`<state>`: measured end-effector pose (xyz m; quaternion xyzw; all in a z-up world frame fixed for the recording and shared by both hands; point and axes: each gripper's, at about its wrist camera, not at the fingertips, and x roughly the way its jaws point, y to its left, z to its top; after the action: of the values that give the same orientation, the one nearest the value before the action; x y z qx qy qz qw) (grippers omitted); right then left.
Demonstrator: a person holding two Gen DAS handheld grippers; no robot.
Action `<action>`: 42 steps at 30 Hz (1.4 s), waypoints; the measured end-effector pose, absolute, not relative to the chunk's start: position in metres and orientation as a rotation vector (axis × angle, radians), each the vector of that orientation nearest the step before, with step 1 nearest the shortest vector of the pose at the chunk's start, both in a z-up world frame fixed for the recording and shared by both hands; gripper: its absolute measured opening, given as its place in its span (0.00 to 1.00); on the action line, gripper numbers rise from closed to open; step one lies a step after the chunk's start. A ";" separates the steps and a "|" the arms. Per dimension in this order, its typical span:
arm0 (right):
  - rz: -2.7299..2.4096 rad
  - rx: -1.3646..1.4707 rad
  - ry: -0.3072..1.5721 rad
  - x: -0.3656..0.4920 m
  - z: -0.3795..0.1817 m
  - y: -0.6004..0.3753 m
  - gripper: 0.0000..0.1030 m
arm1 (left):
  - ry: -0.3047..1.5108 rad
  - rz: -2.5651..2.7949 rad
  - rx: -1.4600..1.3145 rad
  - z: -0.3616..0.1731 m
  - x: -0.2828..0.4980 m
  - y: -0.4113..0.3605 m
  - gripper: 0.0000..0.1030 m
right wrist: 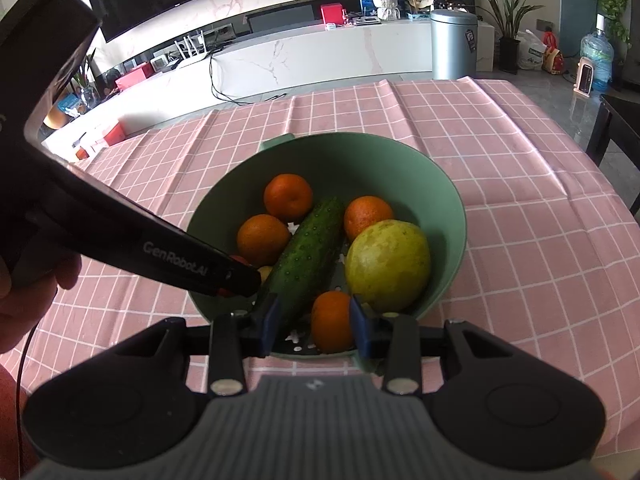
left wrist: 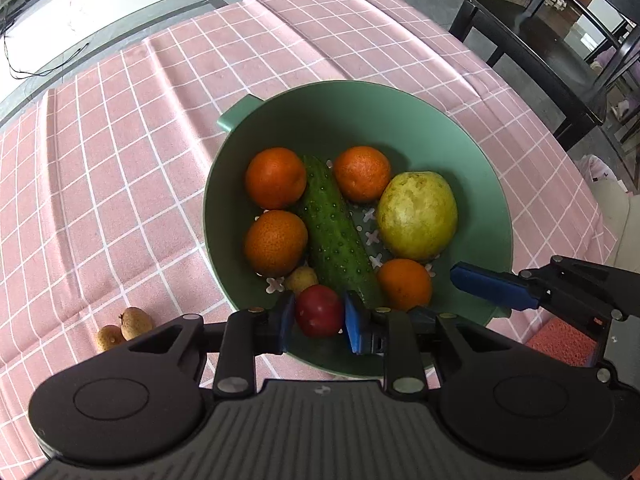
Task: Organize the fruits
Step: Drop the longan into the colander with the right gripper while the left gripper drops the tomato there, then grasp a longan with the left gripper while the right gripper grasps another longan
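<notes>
Left tongs [left wrist: 319, 314]: nearly shut, pointing steeply down, blue pads [left wrist: 286, 318] pressed on both sides of small red fruit [left wrist: 320, 311]. Held just inside near wall of green bowl [left wrist: 360, 90]; cannot tell whether touching bowl floor. From right wrist view, black arm of same tongs reaching in from left, person's hand [right wrist: 28, 280] on it, only slivers of red fruit showing at the tip.

Right tongs [right wrist: 315, 318]: narrow gap, nothing clamped. Hovering over near-right rim of bowl, above near orange [right wrist: 332, 320]; right pad at the orange's edge in view, left pad clear of it.

Inside bowl, outward from red fruit: small tan fruit [left wrist: 302, 278] just beside it, cucumber [left wrist: 336, 232] lying diagonally across the middle with near end by the red fruit. Mid-left orange [left wrist: 276, 242] and far-left orange [left wrist: 276, 178] on cucumber's left; far-right orange [left wrist: 362, 174] and big yellow-green fruit [left wrist: 416, 216] on its right, near orange just below that. White flower-shaped cutouts in bowl floor.

Bowl on pink checked tablecloth [left wrist: 140, 140]. Two more small tan fruits [left wrist: 124, 326] on the cloth, left of bowl, touching each other, well apart from both tongs.
</notes>
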<state>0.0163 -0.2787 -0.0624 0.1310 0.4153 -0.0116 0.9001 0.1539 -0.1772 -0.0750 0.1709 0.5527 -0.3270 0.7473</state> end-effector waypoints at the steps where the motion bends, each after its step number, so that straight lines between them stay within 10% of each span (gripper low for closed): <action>1: -0.024 0.273 0.859 0.016 -0.062 -0.279 0.34 | 1.205 -0.710 0.375 -0.075 0.154 -0.178 0.31; 6: -0.029 0.274 0.849 0.013 -0.060 -0.281 0.43 | 1.178 -0.718 0.351 -0.071 0.152 -0.177 0.58; 33: 0.106 0.228 0.730 0.006 -0.025 -0.198 0.49 | 0.853 -0.467 0.211 -0.001 0.120 -0.036 0.59; 42: 0.148 0.160 0.741 0.011 -0.038 -0.161 0.28 | 0.829 -0.458 0.162 -0.022 0.118 -0.007 0.57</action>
<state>0.0105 -0.1613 -0.0382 0.0781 0.3615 0.0721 0.9263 0.1176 -0.0067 -0.0223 0.0780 0.3989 -0.2205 0.8867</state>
